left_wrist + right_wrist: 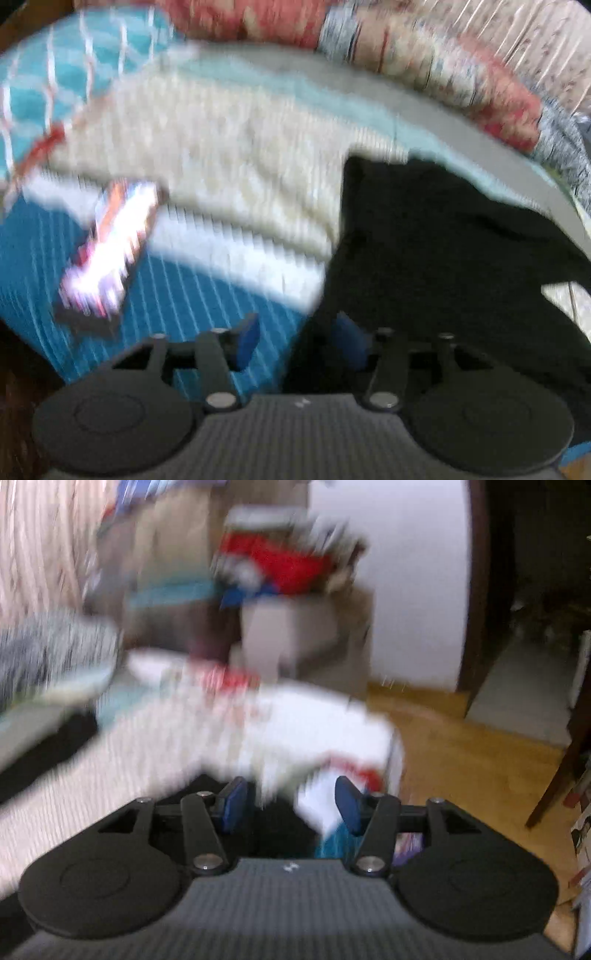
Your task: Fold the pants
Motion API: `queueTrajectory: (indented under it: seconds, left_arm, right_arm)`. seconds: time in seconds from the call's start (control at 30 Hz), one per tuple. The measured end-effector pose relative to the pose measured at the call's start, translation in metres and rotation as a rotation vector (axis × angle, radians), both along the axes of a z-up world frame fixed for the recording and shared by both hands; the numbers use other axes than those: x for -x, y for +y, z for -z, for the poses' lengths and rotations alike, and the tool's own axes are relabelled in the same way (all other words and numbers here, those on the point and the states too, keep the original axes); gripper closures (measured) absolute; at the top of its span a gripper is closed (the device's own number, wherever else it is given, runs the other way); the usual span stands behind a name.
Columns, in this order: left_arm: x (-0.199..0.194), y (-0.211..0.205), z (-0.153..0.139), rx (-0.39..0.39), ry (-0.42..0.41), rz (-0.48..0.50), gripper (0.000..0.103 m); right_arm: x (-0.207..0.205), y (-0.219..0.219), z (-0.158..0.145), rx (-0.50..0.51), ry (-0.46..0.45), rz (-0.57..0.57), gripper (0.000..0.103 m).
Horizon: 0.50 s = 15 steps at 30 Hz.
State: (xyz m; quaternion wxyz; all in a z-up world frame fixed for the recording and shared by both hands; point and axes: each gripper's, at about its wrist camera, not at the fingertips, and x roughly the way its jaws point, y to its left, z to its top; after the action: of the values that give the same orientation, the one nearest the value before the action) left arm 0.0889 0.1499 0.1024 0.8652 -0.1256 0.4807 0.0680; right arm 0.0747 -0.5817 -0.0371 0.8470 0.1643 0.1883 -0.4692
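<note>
Both views are blurred by motion. The black pants [443, 251] lie on the bed at the right of the left wrist view, over a cream and white cover [221, 158]. My left gripper [299, 343] is open and empty, hovering over the pants' left edge. In the right wrist view a strip of the black pants [44, 753] shows at the far left, and dark cloth [277, 827] lies between the jaws. My right gripper [291, 808] is open and holds nothing.
A phone-like object [110, 251] lies on the blue striped cover [177, 314]. Patterned pillows [424, 62] line the back of the bed. In the right wrist view, cardboard boxes [295, 627] with clothes stand behind the bed, with wooden floor [461, 746] at right.
</note>
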Motion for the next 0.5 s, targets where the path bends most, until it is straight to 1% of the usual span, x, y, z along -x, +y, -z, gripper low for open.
queueTrajectory:
  seconds: [0.03, 0.07, 0.13, 0.2, 0.23, 0.27, 0.3, 0.37, 0.4, 0.43, 0.47, 0.5]
  left_arm:
    - [-0.005, 0.0, -0.009, -0.047, -0.042, 0.007, 0.043]
    - [-0.015, -0.002, -0.018, -0.11, -0.084, 0.025, 0.037]
    - [-0.043, -0.013, -0.029, -0.228, -0.134, 0.081, 0.028]
    - [-0.076, -0.029, -0.033, -0.321, -0.195, 0.167, 0.024]
    - [-0.091, -0.039, -0.033, -0.365, -0.22, 0.217, 0.019]
    - [-0.111, -0.052, -0.029, -0.423, -0.245, 0.283, 0.019]
    - [-0.128, -0.063, -0.023, -0.46, -0.256, 0.342, 0.019]
    - [-0.16, -0.084, -0.007, -0.513, -0.248, 0.461, 0.019]
    - [-0.175, -0.094, 0.003, -0.531, -0.233, 0.51, 0.02]
    - [-0.188, -0.1, 0.012, -0.538, -0.22, 0.551, 0.02]
    - [-0.201, -0.106, 0.022, -0.537, -0.206, 0.592, 0.021]
    - [-0.209, -0.109, 0.031, -0.536, -0.194, 0.612, 0.021]
  right_arm:
    - [-0.005, -0.001, -0.011, 0.015, -0.023, 0.004, 0.047]
    - [-0.013, -0.004, -0.021, 0.018, -0.049, -0.02, 0.047]
    - [-0.038, -0.002, -0.042, -0.009, -0.086, -0.131, 0.047]
    - [-0.079, 0.002, -0.059, -0.07, -0.111, -0.268, 0.047]
    - [-0.106, 0.001, -0.065, -0.119, -0.119, -0.345, 0.047]
    - [-0.127, 0.001, -0.068, -0.16, -0.125, -0.393, 0.047]
    - [-0.156, 0.0, -0.069, -0.21, -0.125, -0.438, 0.047]
    - [-0.207, 0.001, -0.067, -0.279, -0.105, -0.487, 0.048]
    - [-0.235, -0.001, -0.062, -0.305, -0.08, -0.487, 0.048]
    - [-0.264, -0.006, -0.056, -0.34, -0.05, -0.485, 0.048]
    - [-0.284, -0.007, -0.051, -0.366, -0.026, -0.473, 0.048]
    - [-0.301, -0.009, -0.048, -0.38, -0.002, -0.451, 0.048]
